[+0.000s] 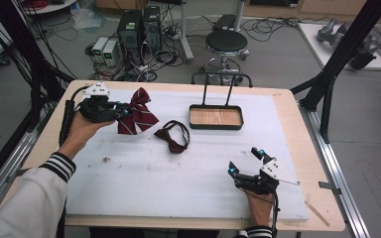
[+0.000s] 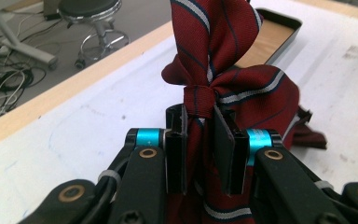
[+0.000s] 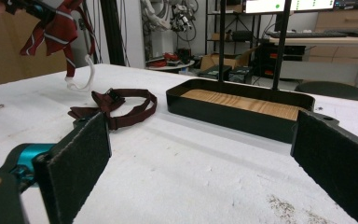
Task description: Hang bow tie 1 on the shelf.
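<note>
Between the left claw's point(image 2: 200, 140) clamped jaws, the striped bow point(image 2: 223, 70) hangs by its knot and could slip out, while the right claw point(image 1: 248, 161) rests agape.

- We find no word, number, brand or sign that we can read in any of the pictures.
- The striped bow tie point(image 2: 223, 88) clamped in our left gripper point(image 2: 199, 154) carries stripes but no label that we can make out.
- The screens point(image 3: 289, 4) far beyond the right gripper point(image 3: 200, 163) show a few coloured dots; any writing there is too small for us to tell.
- The computer towers point(image 1: 139, 27) on the floor beyond the table show faint lights, no legible marking.
</note>
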Demonstrator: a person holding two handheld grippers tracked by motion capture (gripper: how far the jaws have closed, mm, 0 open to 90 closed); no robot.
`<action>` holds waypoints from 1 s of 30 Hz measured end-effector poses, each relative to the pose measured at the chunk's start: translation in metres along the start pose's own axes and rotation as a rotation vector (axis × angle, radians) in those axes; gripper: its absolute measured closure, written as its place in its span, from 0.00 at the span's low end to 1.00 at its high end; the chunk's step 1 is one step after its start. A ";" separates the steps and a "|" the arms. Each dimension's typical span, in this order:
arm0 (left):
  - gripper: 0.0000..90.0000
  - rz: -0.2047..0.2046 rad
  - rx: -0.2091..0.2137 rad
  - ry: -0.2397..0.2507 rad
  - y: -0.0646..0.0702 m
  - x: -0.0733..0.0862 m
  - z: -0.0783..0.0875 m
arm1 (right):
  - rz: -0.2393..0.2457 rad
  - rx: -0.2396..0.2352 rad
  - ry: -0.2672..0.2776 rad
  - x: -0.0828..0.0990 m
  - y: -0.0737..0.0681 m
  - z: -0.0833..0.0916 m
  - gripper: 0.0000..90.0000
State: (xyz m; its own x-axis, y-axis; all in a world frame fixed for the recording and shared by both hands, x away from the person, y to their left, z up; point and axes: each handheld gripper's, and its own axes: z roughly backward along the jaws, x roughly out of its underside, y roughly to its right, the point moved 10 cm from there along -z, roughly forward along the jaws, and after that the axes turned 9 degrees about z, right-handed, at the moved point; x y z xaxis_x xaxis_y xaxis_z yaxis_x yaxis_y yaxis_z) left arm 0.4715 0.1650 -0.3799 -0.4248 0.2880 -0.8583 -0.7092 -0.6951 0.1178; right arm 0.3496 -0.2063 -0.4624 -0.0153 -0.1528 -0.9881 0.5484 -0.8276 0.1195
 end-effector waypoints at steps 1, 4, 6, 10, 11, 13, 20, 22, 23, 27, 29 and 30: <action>0.84 -0.005 0.003 0.013 0.002 -0.003 -0.001 | 0.001 0.000 0.000 0.000 0.000 0.000 0.04; 0.84 -0.013 0.019 0.018 0.009 -0.011 -0.005 | 0.001 0.000 0.000 0.000 0.000 0.000 0.04; 0.84 -0.008 0.035 0.032 0.013 -0.016 -0.008 | 0.000 -0.001 0.000 0.000 0.000 0.000 0.04; 0.84 -0.016 0.059 0.045 0.021 -0.026 -0.015 | -0.006 -0.001 -0.002 0.000 0.000 0.000 0.04; 0.84 -0.017 0.071 0.049 0.024 -0.028 -0.017 | -0.002 -0.002 0.001 0.000 0.000 0.000 0.04; 0.84 -0.030 0.081 0.056 0.028 -0.031 -0.020 | -0.002 -0.002 0.001 0.000 0.000 0.000 0.04; 0.84 -0.042 0.106 0.052 0.040 -0.038 -0.031 | -0.008 -0.002 -0.002 0.000 0.000 0.000 0.04; 0.84 -0.050 0.110 0.050 0.043 -0.041 -0.033 | -0.007 -0.003 -0.003 0.000 0.000 0.000 0.04; 0.84 -0.051 0.115 0.052 0.044 -0.043 -0.034 | -0.009 -0.003 -0.003 0.000 0.000 0.001 0.04; 0.84 -0.057 0.135 0.068 0.049 -0.052 -0.037 | -0.008 -0.003 -0.003 0.000 0.000 0.000 0.04; 0.84 -0.056 0.149 0.074 0.051 -0.056 -0.039 | -0.008 -0.002 -0.002 0.000 0.000 0.000 0.04; 0.84 -0.061 0.154 0.072 0.052 -0.057 -0.040 | -0.007 -0.002 -0.003 0.000 0.000 0.000 0.04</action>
State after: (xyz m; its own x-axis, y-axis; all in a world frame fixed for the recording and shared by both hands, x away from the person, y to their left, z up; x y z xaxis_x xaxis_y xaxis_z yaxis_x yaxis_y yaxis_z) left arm 0.4814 0.0866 -0.3448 -0.3411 0.2749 -0.8989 -0.8123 -0.5675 0.1347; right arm 0.3491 -0.2065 -0.4627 -0.0219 -0.1484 -0.9887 0.5502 -0.8275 0.1120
